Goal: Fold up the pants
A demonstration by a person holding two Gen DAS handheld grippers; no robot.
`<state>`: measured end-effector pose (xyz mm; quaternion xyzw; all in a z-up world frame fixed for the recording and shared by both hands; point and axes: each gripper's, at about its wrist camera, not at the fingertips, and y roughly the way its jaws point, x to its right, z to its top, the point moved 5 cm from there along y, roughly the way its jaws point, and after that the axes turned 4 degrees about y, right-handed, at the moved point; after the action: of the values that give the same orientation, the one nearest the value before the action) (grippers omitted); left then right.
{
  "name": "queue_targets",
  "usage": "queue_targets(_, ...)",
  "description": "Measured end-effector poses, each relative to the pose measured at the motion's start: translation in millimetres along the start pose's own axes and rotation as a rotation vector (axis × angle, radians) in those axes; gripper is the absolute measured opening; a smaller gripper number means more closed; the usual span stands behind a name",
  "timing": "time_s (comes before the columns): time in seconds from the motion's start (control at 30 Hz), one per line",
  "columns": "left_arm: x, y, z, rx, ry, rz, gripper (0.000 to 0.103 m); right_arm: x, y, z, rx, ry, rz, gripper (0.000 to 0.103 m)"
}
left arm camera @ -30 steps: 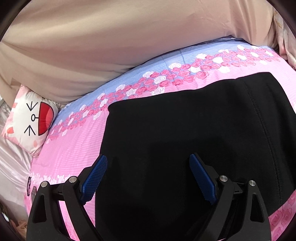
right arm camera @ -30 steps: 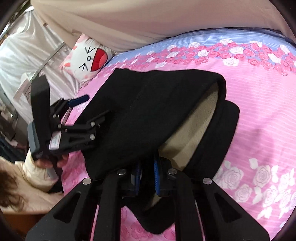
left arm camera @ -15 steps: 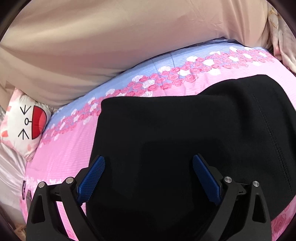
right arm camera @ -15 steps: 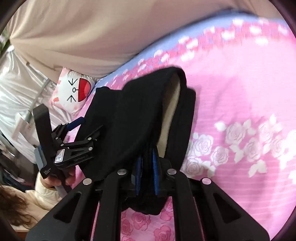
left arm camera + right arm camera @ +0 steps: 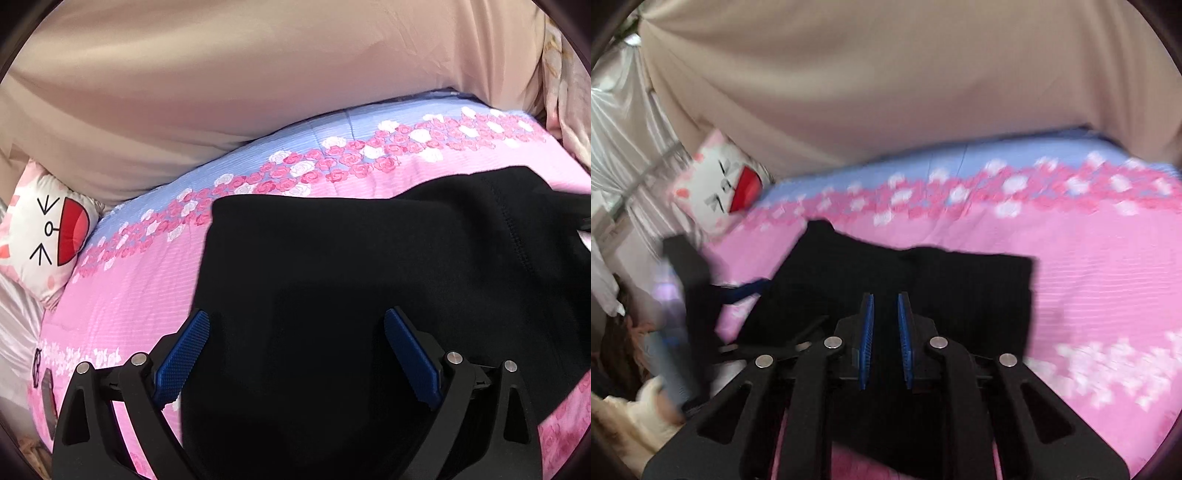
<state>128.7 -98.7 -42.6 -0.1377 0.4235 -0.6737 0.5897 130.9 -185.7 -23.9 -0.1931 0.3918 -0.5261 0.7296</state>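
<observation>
A bed (image 5: 122, 306) carries a pink rose-print cover with a blue band along its far edge. Beige fabric (image 5: 258, 74) rises behind it. A white cartoon-face cushion (image 5: 44, 236) sits at the far left corner, beside what appears to be silvery curtain (image 5: 624, 122).

A home bedroom. A bed carries a pink quilt (image 5: 140, 295) printed with roses and a blue band along its far edge. A cartoon-face cushion (image 5: 48, 236) lies at the far left corner, against a beige draped cloth (image 5: 258, 81); shiny white curtains (image 5: 624, 122) hang at left.
</observation>
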Motion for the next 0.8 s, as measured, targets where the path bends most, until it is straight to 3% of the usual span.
queue_targets(0.1,-18.3,-1.8,-8.3,0.003,-0.013,0.025,0.094,40.0,30.6,0.0,-0.034,0.053,-0.115,0.000)
queue_targets(0.17,-34.9,1.2,-17.4,-0.005,-0.039,0.030,0.095,75.1,23.5,-2.8,-0.020,0.243,-0.005,0.000)
queue_targets(0.2,-41.4,3.3,-21.2,-0.012,-0.055,0.020,0.095,75.9,15.2,-2.2,-0.007,0.268,-0.015,0.000)
queue_targets(0.3,-51.8,9.6,-27.8,-0.025,-0.096,-0.018,0.095,45.5,-2.7,5.5,0.032,0.182,-0.057,0.006)
queue_targets(0.4,-50.7,11.6,-28.1,-0.022,-0.098,-0.027,0.095,23.2,8.4,16.9,0.025,0.121,-0.071,0.005)
queue_targets(0.47,-49.4,8.5,-27.5,-0.006,-0.080,-0.023,0.095,50.8,36.2,18.3,-0.027,0.129,-0.177,0.000)
queue_targets(0.57,-53.1,4.1,-31.4,0.005,-0.071,-0.040,0.096,80.3,33.8,20.4,-0.018,0.293,-0.136,0.000)
queue_targets(0.63,-62.2,1.3,-38.5,0.007,-0.089,-0.040,0.096,51.5,16.0,31.6,0.025,0.233,-0.145,0.007)
queue_targets(0.67,-65.8,1.1,-40.9,0.005,-0.102,-0.049,0.096,25.2,15.3,37.0,0.016,0.170,-0.110,0.007)
queue_targets(0.73,-72.2,-0.2,-46.2,0.000,-0.139,-0.083,0.096,-17.2,28.3,39.6,-0.028,0.084,-0.026,0.007)
queue_targets(0.8,-73.8,-2.0,-48.6,0.003,-0.151,-0.095,0.096,-36.4,55.2,39.4,-0.084,0.020,-0.009,0.014)
